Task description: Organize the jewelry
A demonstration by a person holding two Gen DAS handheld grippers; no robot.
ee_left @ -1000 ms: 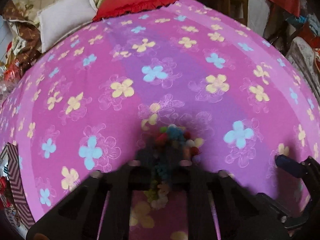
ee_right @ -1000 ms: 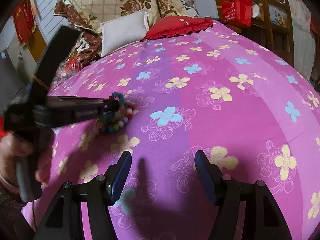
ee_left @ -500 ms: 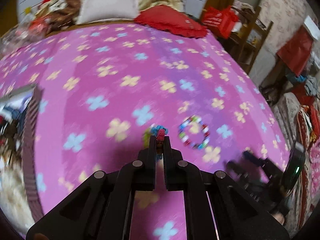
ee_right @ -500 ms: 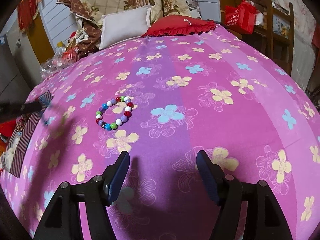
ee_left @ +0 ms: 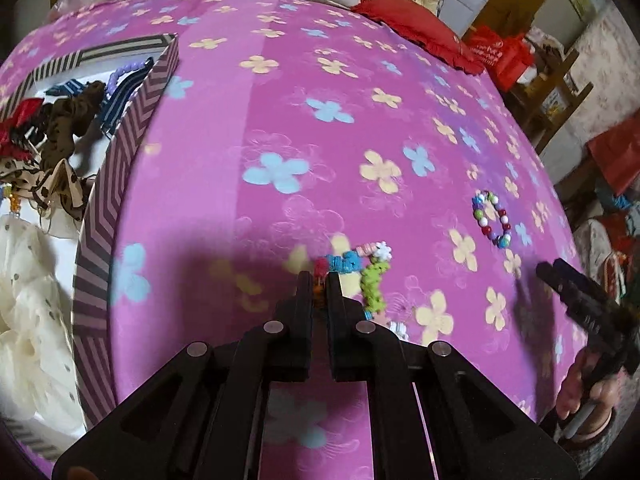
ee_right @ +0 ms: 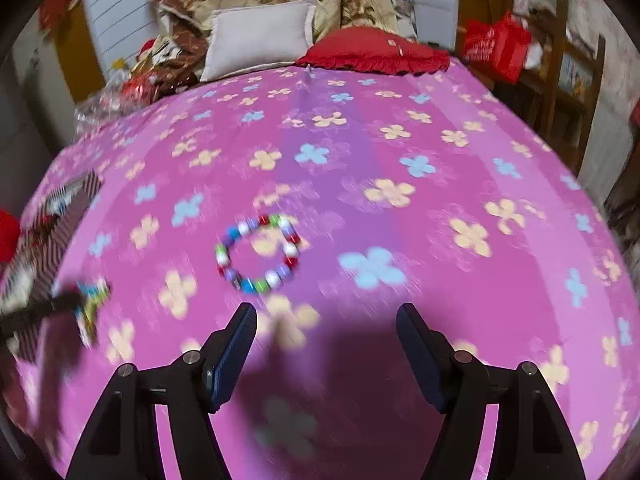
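Pinching a multicoloured knotted bracelet point(ee_left: 352, 268) by one end, the left gripper point(ee_left: 319, 280) has its jaws pressed nearly together, with the loose green and blue length dangling off toward 3 o'clock above the pink flowered bedspread point(ee_left: 280, 120). The striped box point(ee_left: 120, 152) that already holds scrunchies and other pieces sits at about 9 o'clock in the left wrist view, well apart from the tips. The right gripper point(ee_right: 326, 344) is empty and its jaws are opening; the round beaded bracelet point(ee_right: 258, 254) lies flat on the bedspread just beyond its tips at 11 o'clock. Risks, as I judge them: the thin hold on one end could let the knotted bracelet slip free on the way over, and its swinging tail could snag the box wall and land outside. On soft fabric, the right fingers could push the bead ring away or pinch cloth with it. Hard to read: the right wrist view is smeared, so beads and the left tool at 8 o'clock blur; the box is cut off at the frame edge, and the pinch point is hidden between the fingers.
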